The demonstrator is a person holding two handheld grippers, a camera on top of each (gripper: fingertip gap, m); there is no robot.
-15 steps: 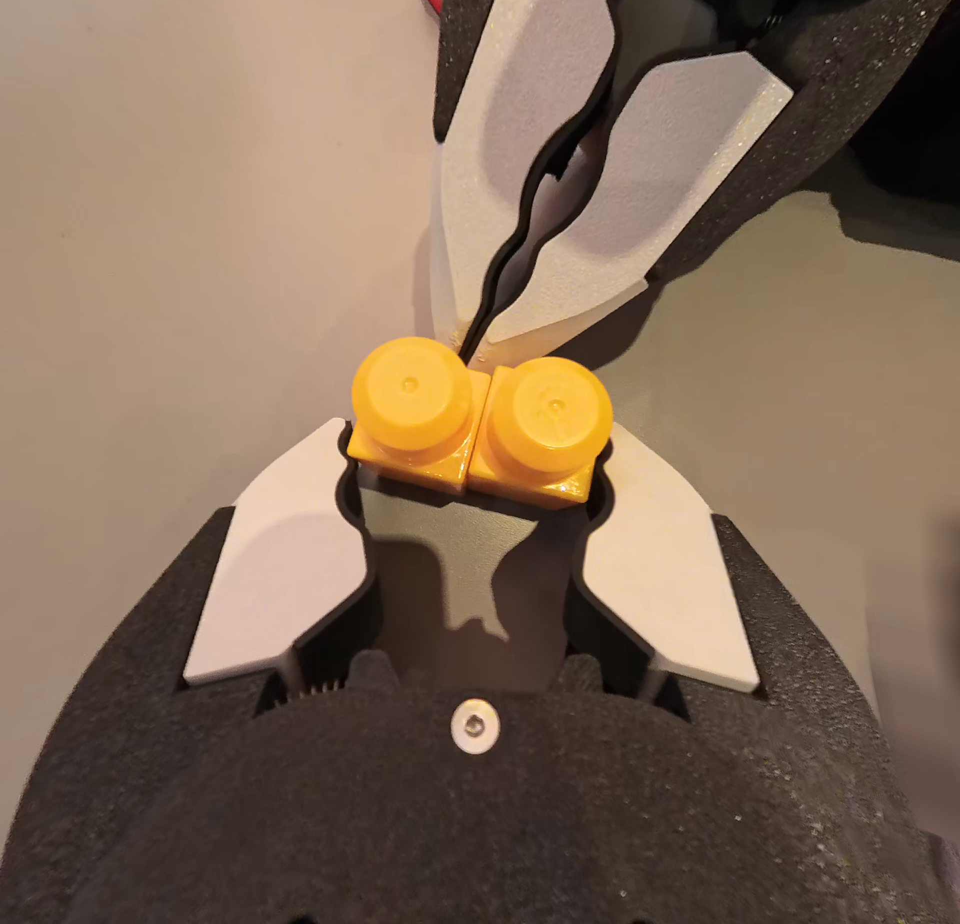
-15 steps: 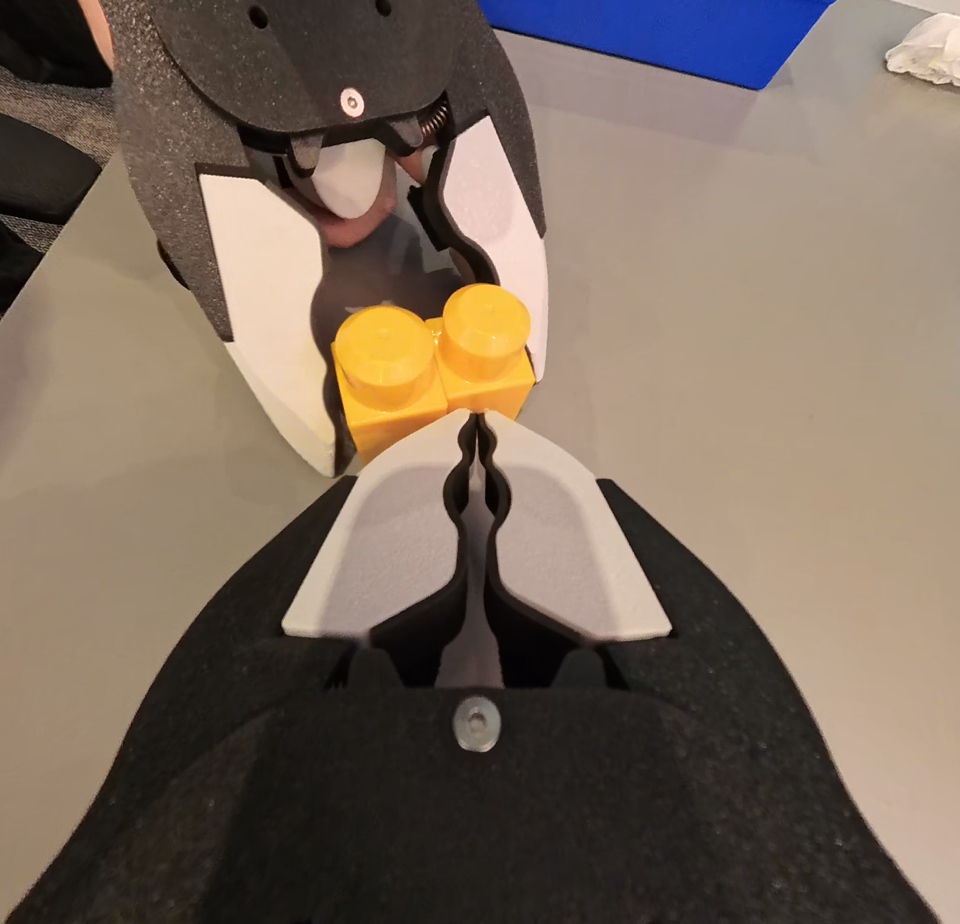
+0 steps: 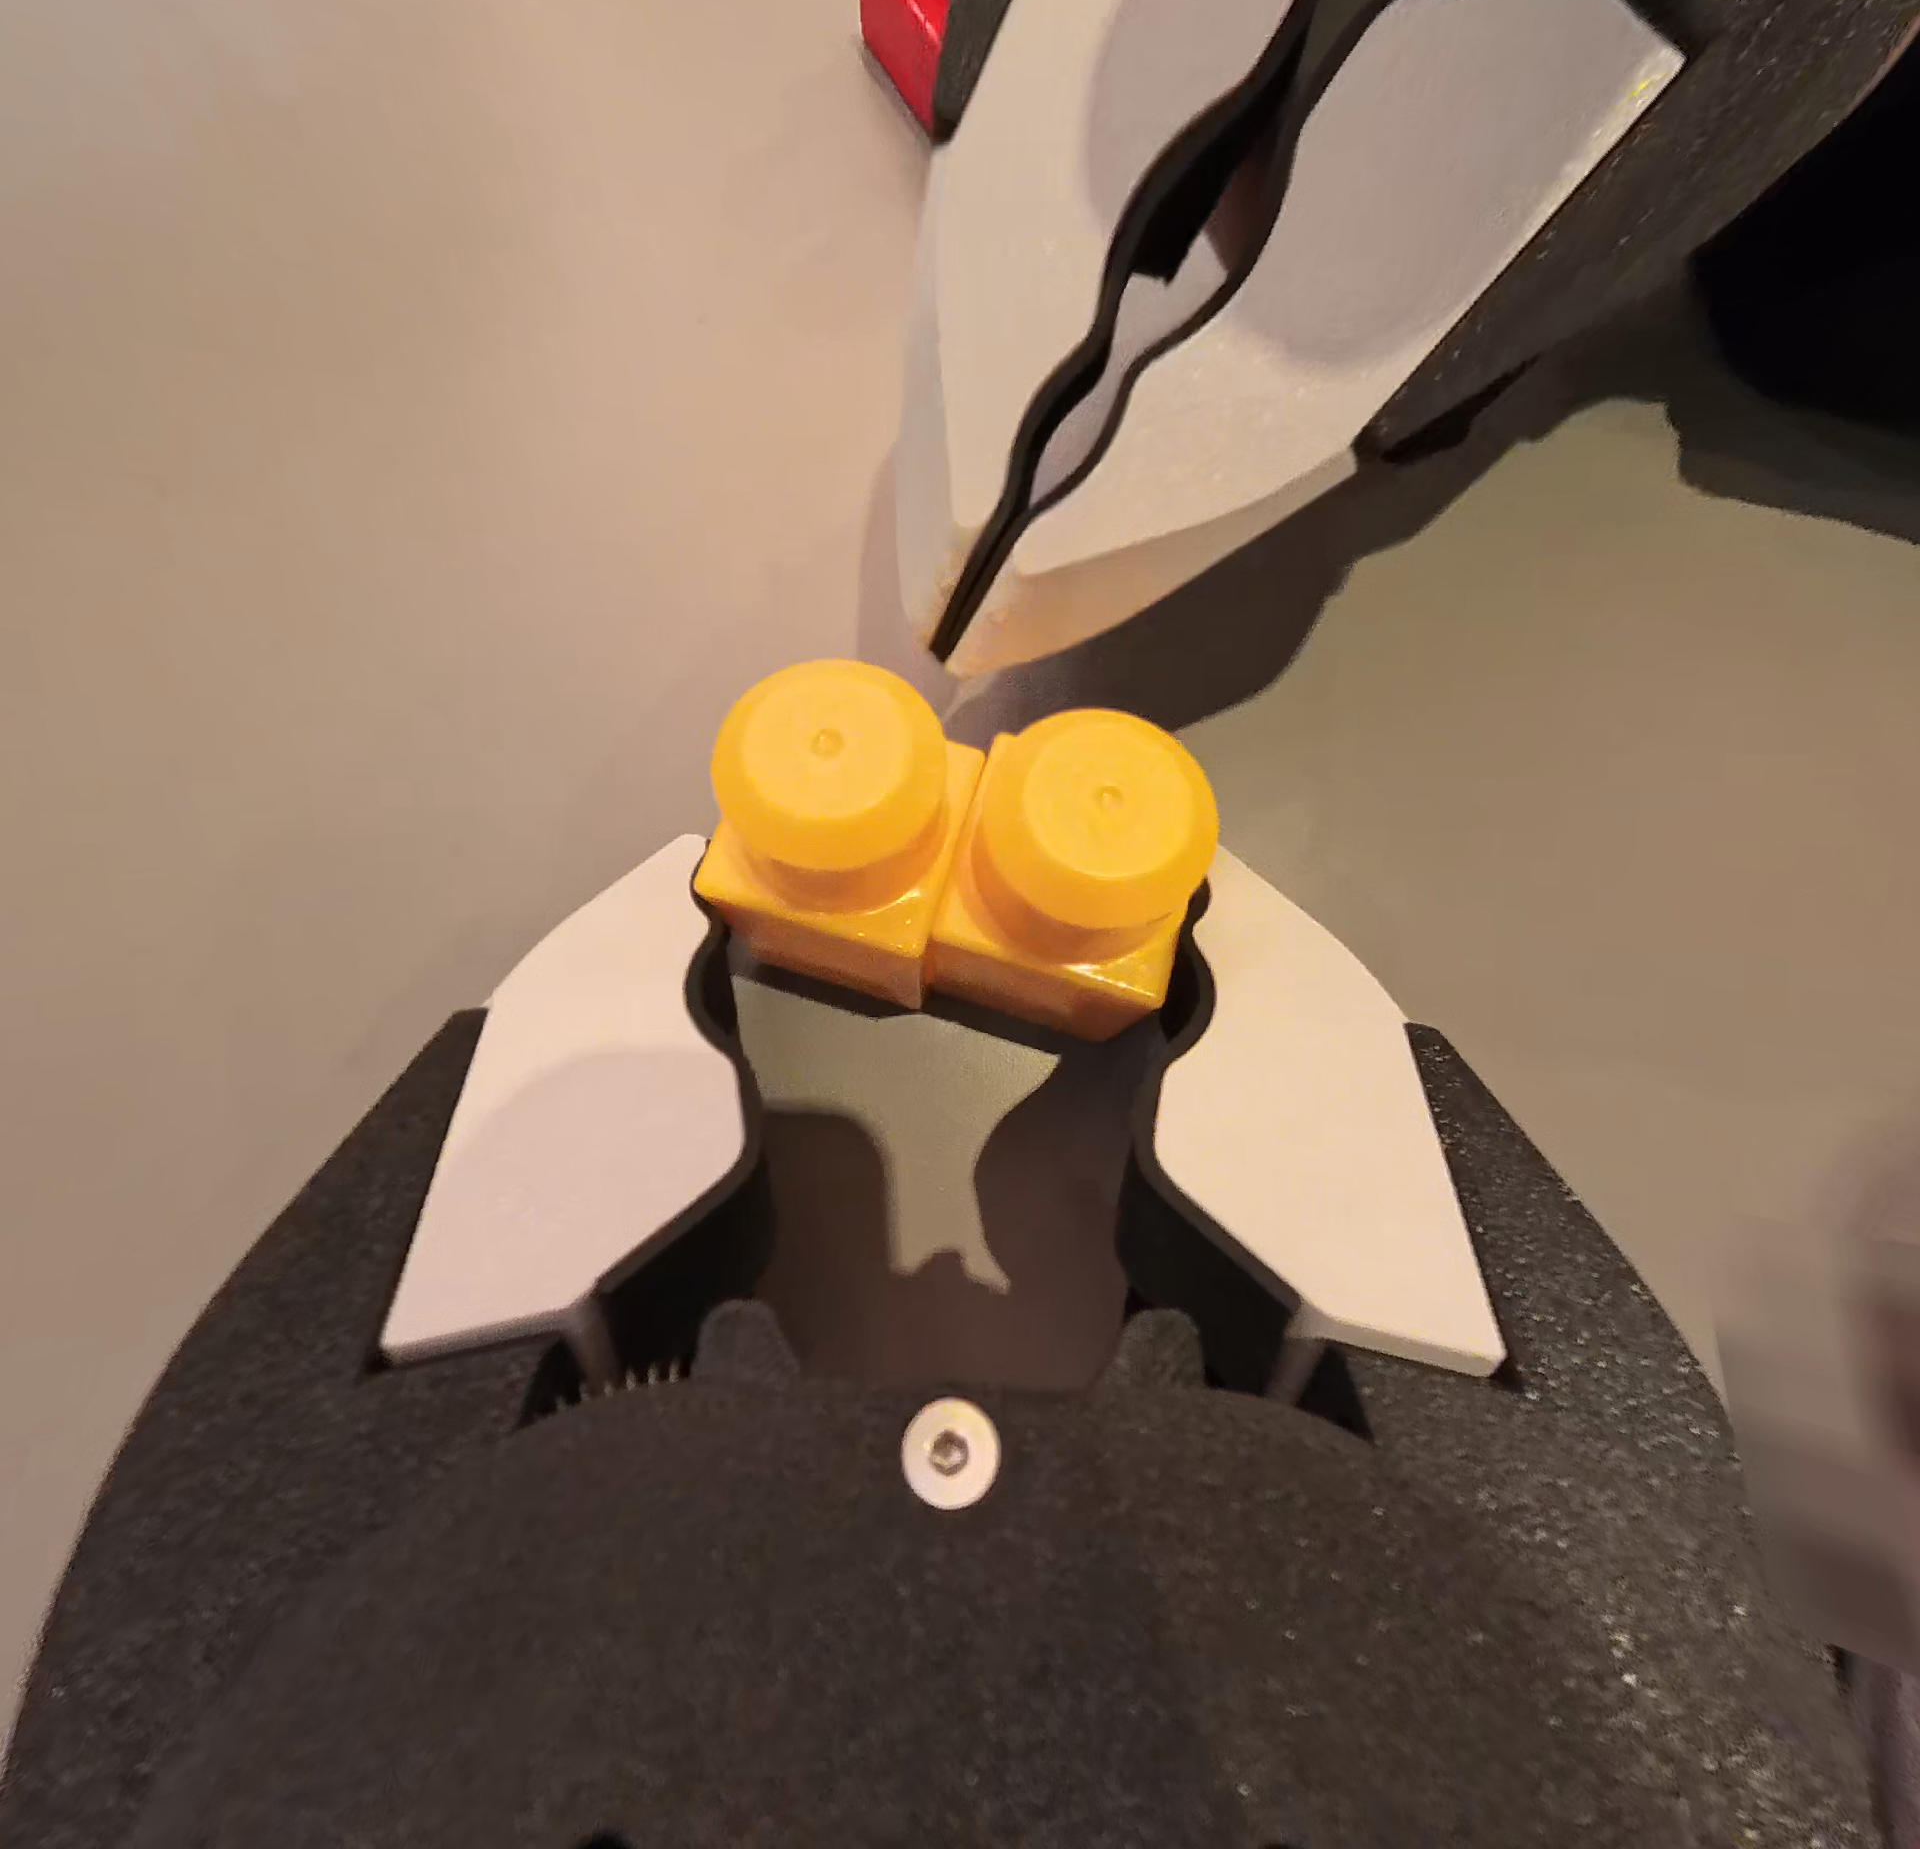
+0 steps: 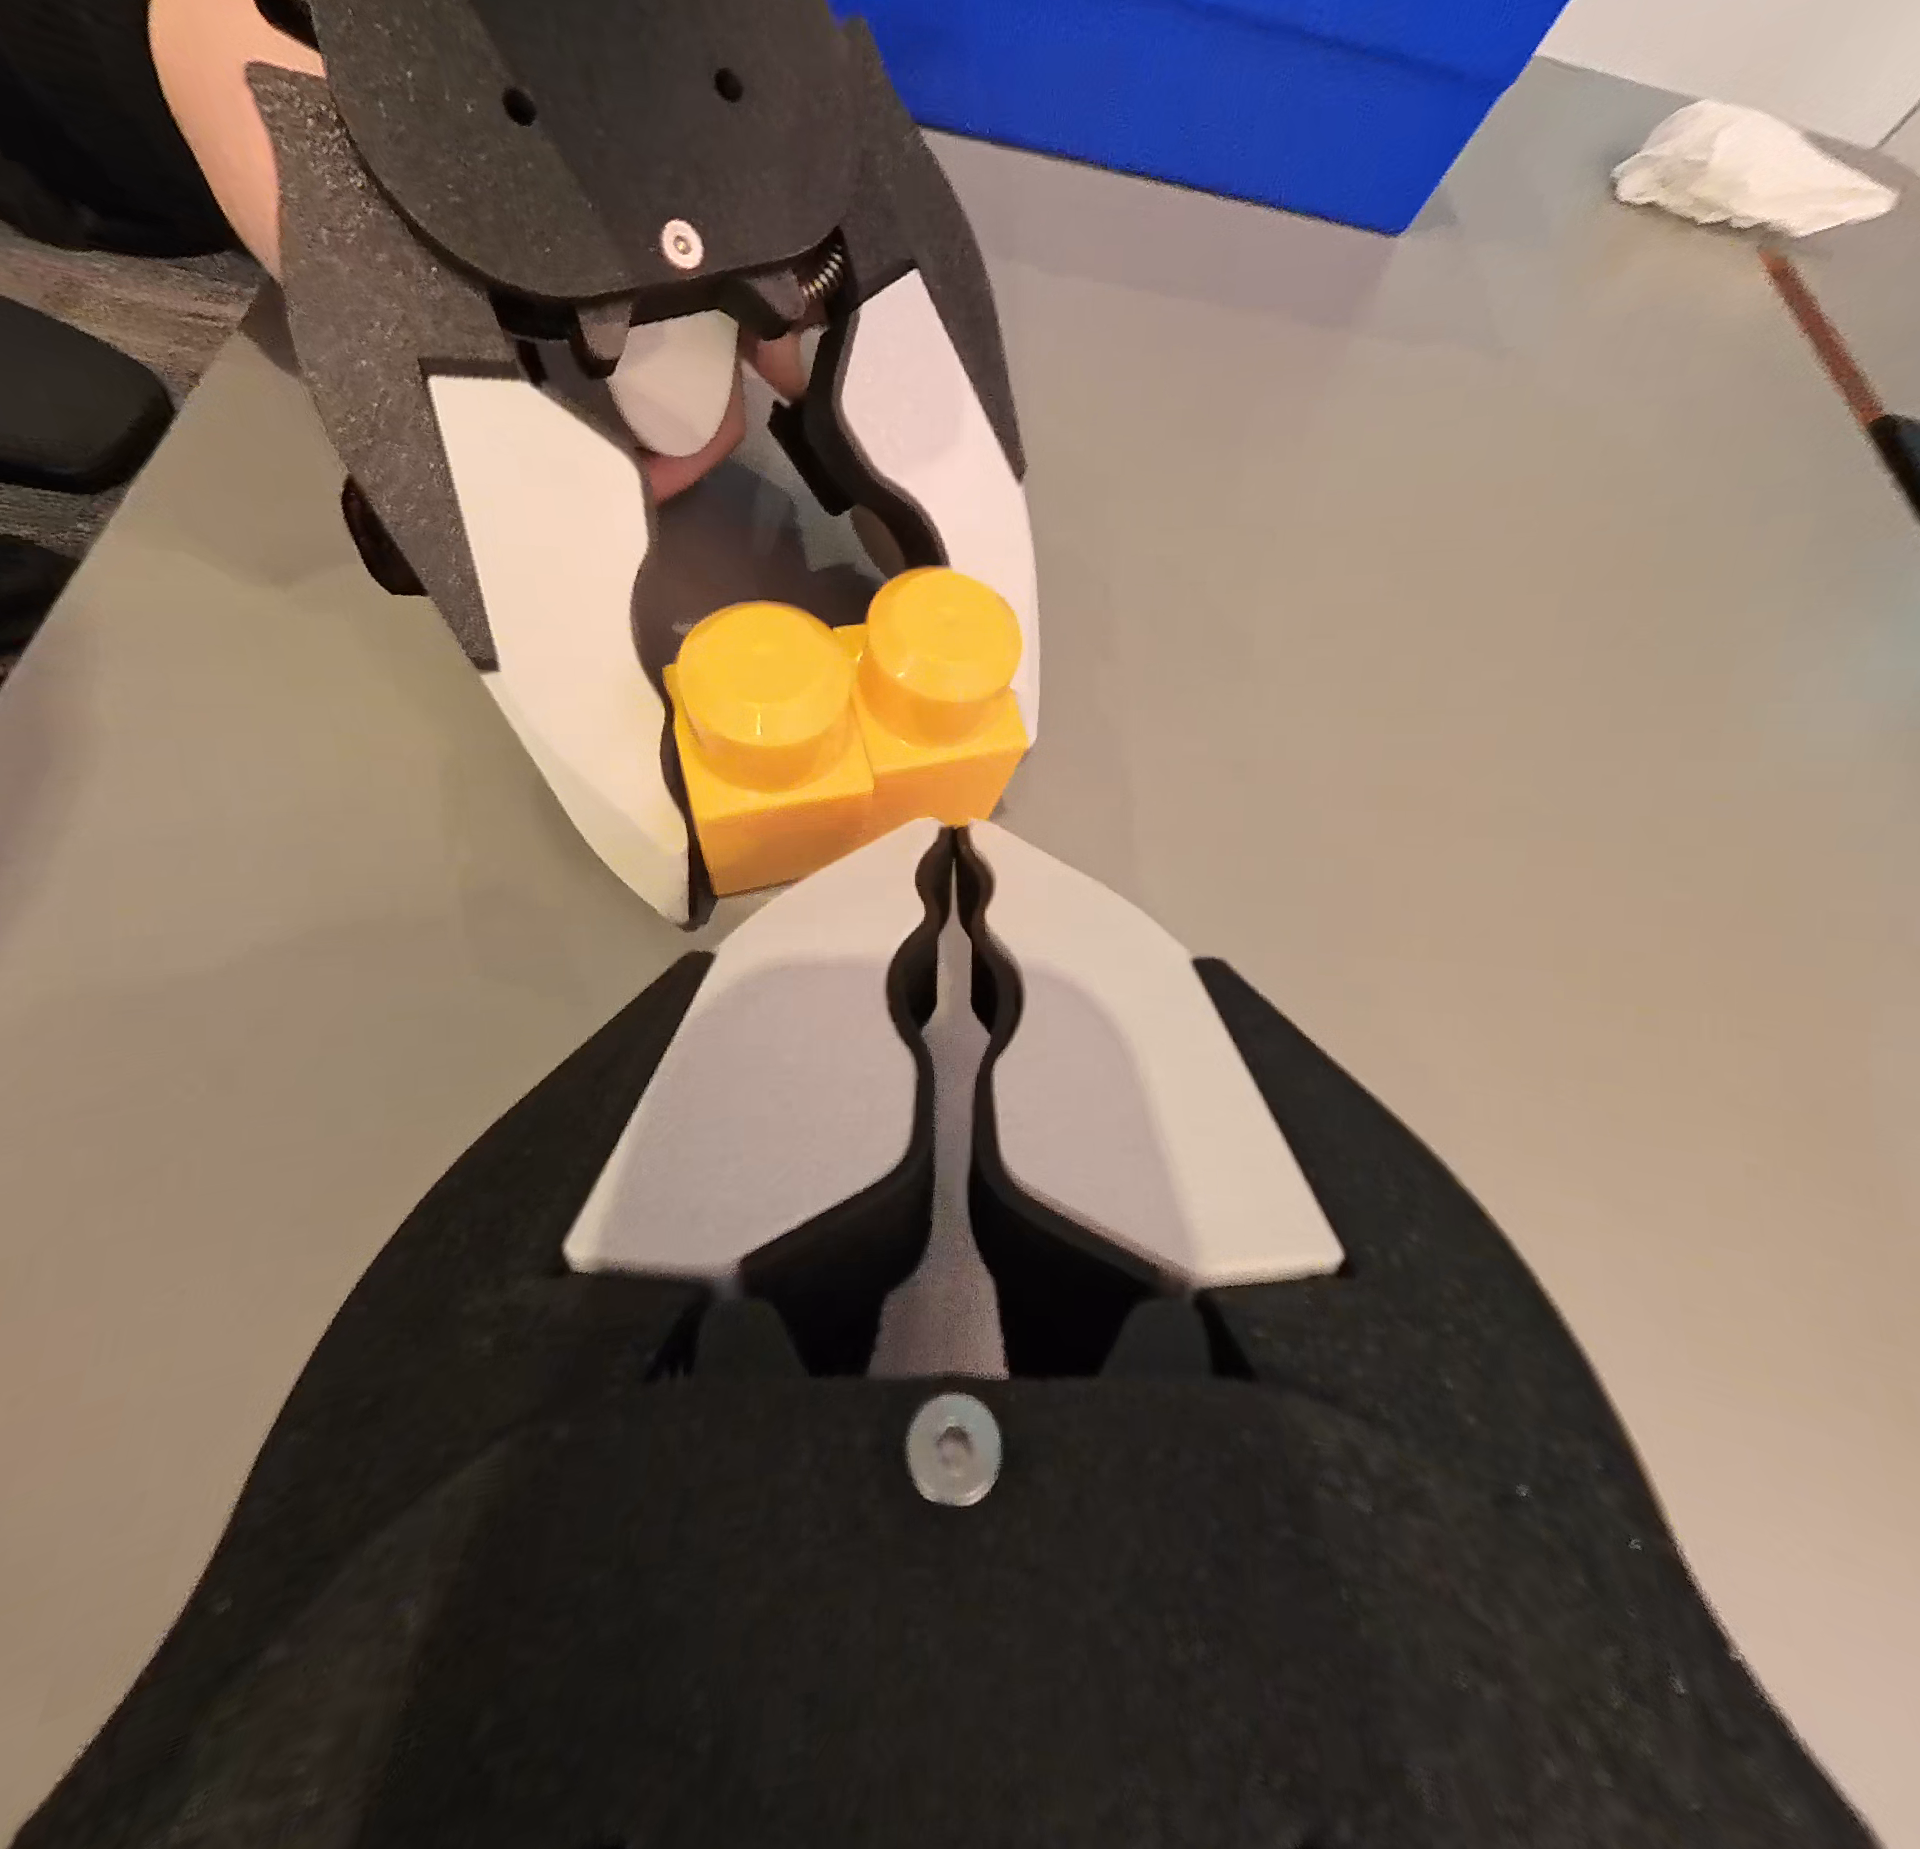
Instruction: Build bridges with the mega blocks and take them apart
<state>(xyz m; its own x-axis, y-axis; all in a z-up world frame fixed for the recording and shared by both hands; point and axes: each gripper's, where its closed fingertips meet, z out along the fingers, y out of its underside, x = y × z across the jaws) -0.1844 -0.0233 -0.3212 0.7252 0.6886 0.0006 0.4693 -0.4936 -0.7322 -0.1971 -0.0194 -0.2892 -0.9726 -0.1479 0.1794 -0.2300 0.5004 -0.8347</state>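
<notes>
While left gripper (image 3: 951, 932) clamps two yellow blocks (image 3: 961, 854) side by side just above table (image 3: 364, 449), right gripper (image 4: 954, 835) sits pinched closed, empty, tips at block edge. Risk: nudge splits unjoined pair, one drops.

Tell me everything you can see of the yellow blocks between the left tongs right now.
The yellow blocks are two glossy plastic one-stud pieces side by side, a seam between them, studs up. The left tongs clamp them from both outer sides, one white finger on each. They sit at or just above the grey table; contact is unclear. The right tongs, shut and empty, point at their far side, tips close but apparently not touching.
</notes>
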